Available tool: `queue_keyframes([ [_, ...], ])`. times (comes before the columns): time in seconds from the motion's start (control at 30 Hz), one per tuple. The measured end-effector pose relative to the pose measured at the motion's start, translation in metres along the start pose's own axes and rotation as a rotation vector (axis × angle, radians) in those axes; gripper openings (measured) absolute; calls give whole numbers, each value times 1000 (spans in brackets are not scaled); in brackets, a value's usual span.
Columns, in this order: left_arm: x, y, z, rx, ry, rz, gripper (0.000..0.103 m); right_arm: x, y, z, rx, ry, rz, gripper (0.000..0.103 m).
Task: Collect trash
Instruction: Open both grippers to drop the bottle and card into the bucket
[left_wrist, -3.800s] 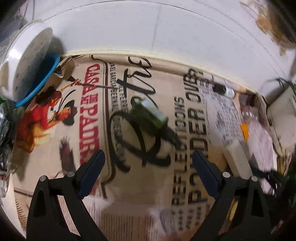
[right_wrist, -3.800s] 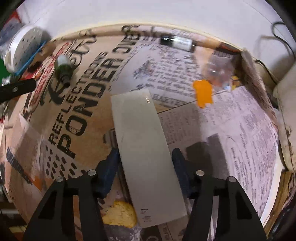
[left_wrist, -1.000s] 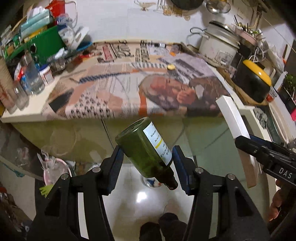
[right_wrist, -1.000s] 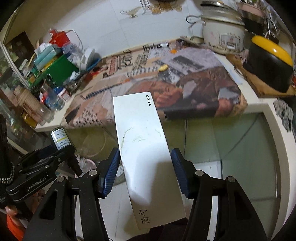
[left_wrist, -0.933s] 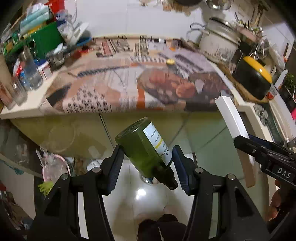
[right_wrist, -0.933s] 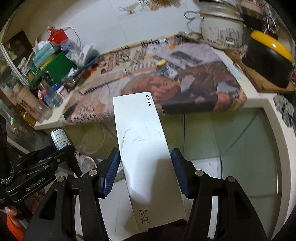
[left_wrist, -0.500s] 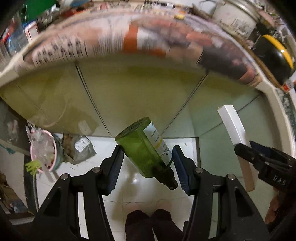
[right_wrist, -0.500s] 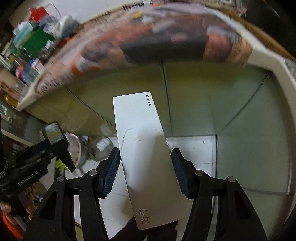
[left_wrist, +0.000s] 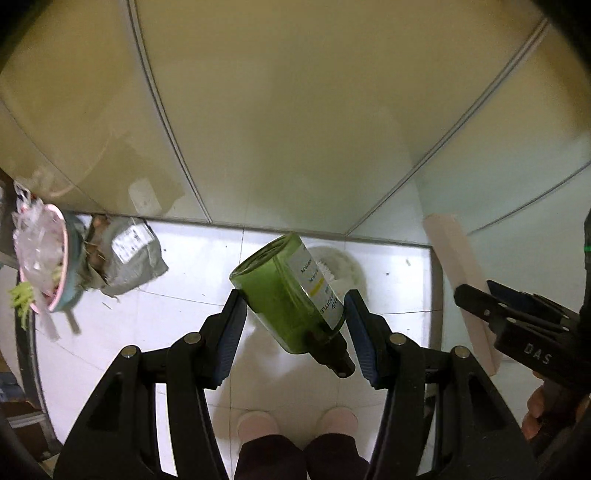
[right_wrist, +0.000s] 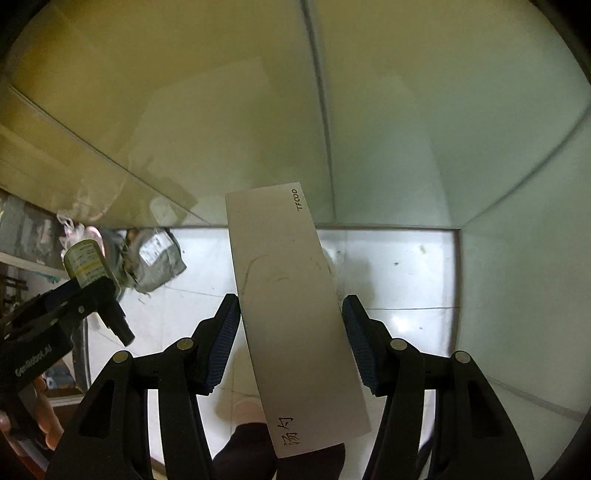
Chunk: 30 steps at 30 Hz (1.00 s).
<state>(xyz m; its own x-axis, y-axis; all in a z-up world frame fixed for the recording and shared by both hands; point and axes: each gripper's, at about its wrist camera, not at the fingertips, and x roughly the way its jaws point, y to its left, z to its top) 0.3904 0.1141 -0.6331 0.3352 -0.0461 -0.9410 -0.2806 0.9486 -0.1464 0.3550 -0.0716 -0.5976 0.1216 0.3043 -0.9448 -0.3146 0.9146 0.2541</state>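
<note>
My left gripper (left_wrist: 293, 336) is shut on a small green glass bottle (left_wrist: 284, 295) with a white label, held tilted above the white floor. My right gripper (right_wrist: 290, 341) is shut on a flat white box (right_wrist: 288, 314) marked TFOOD, also held above the floor. The box shows edge-on in the left wrist view (left_wrist: 461, 280), and the bottle in the right wrist view (right_wrist: 86, 266). A pink trash bin (left_wrist: 48, 258) lined with clear plastic stands on the floor at the far left, away from both grippers.
Pale green cabinet doors (left_wrist: 295, 110) fill the background. A grey crumpled bag (left_wrist: 129, 254) lies by the bin. A round floor drain (left_wrist: 340, 266) lies behind the bottle. The person's pink slippers (left_wrist: 258, 424) are at the bottom.
Both grippers have swung down from the countertop toward the floor, still holding the bottle and the box. The counter has left view; the bin and grey bag are nearer.
</note>
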Motion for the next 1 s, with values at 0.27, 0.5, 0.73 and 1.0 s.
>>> queue_keyframes([
  [0.27,100,22,-19,-8,11,-11,54,107,4,6,-26,60,81,55],
  [0.5,163,12,-22,38,40,-50,54,144,-2,8,-23,62,73,55],
  [0.73,202,-5,-24,61,99,-105,54,141,-15,6,-33,30,47,56],
  [1.0,188,-8,-21,47,129,-93,54,113,-17,6,-32,6,25,56],
])
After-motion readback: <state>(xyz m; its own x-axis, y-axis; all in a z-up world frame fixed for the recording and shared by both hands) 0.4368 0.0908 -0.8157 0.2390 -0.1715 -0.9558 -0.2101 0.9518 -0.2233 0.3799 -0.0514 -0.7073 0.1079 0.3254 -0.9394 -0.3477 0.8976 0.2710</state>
